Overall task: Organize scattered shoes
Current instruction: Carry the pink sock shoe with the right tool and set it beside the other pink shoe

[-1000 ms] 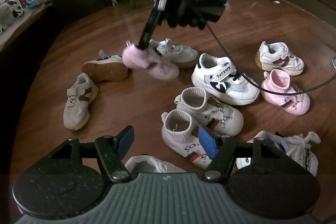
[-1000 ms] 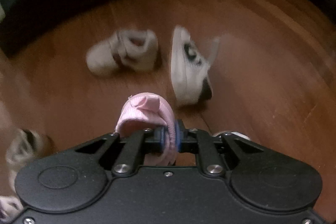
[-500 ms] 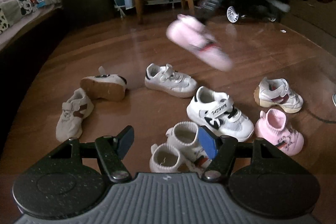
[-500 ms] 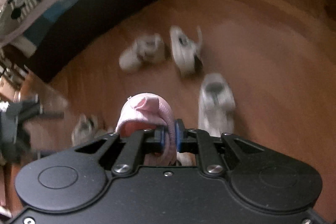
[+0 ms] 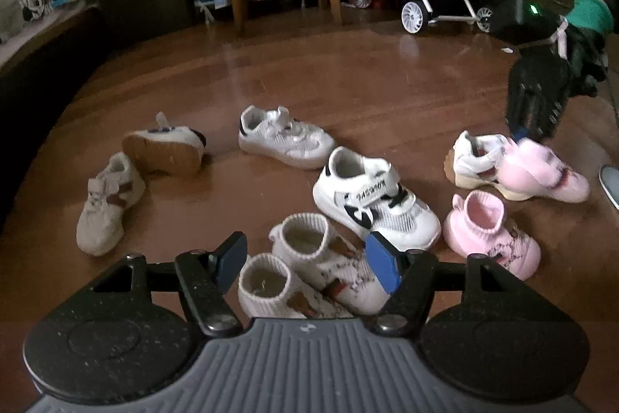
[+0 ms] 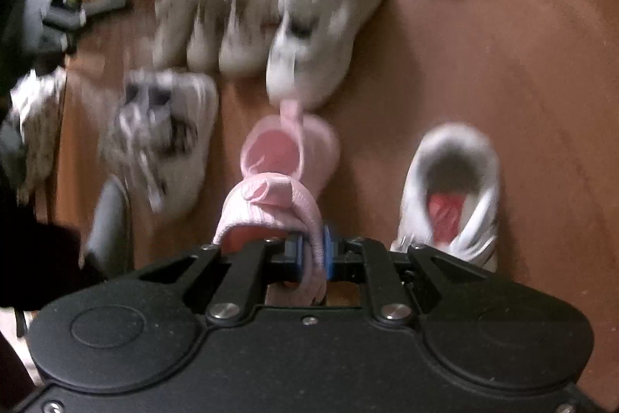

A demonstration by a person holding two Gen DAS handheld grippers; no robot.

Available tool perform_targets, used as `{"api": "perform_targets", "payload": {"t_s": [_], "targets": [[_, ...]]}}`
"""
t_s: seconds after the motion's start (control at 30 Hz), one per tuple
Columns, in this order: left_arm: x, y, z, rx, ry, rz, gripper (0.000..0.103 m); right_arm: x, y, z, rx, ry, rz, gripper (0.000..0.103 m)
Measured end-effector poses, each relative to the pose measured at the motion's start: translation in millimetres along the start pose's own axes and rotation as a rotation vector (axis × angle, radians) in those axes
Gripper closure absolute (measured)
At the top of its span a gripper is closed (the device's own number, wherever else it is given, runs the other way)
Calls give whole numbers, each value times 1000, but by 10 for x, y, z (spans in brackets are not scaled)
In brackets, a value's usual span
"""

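1. Fingers of our right gripper (image 6: pixel 308 250) are pinched almost fully together on the knit collar of a pink sock shoe (image 6: pixel 271 208), which hangs from them with its toe end out of sight beneath the gripper body.
2. Just ahead of those fingers, and lower, sits the matching pink shoe (image 6: pixel 288 151) on the floor (image 6: pixel 503 64), its opening facing up at us. That is the relation the next move turns on, we think: the mate lies straight forward along the fingers' line.
3. In the left wrist view the held shoe (image 5: pixel 541 173) hangs beyond its mate (image 5: pixel 489 235), toe toward the right edge, overlapping a white-and-red sneaker (image 5: pixel 476 157). Both pink shoes' long axes run roughly parallel.
4. We judge the right hand far nearer to this pair than the left.
5. Our left gripper (image 5: pixel 305 258) stands partly open with nothing between its fingers, above two white sock shoes (image 5: pixel 309 269) that lie side by side.
6. Farther out, a white-and-black sneaker (image 5: pixel 371 204) and other shoes lie scattered.
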State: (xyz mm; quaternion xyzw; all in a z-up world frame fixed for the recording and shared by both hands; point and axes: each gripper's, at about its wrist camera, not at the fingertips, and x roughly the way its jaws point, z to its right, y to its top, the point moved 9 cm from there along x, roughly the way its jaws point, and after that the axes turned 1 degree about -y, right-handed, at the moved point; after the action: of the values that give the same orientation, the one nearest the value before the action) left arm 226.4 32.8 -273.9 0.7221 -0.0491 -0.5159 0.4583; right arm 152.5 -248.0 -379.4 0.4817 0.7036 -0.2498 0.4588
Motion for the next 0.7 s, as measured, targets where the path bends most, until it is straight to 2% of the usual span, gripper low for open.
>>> {"api": "perform_targets", "payload": {"t_s": [0.1, 0.17, 0.3, 0.43, 0.53, 0.7], "targets": [[6, -24, 17, -4, -6, -6, 36, 177, -114, 118, 33, -35, -12, 93], [23, -37, 22, 14, -2, -17, 36, 249, -140, 130, -1, -94, -16, 94], [21, -39, 14, 15, 1, -17, 36, 310, -142, 123, -37, -194, -16, 96], [12, -42, 5, 12, 3, -15, 36, 271, -130, 180, -32, -244, -3, 96], [5, -44, -1, 10, 5, -14, 36, 200, -96, 253, -6, -284, 22, 96], [8, -42, 0, 10, 4, -16, 36, 190, 33, 179, 82, -278, 124, 96]]}}
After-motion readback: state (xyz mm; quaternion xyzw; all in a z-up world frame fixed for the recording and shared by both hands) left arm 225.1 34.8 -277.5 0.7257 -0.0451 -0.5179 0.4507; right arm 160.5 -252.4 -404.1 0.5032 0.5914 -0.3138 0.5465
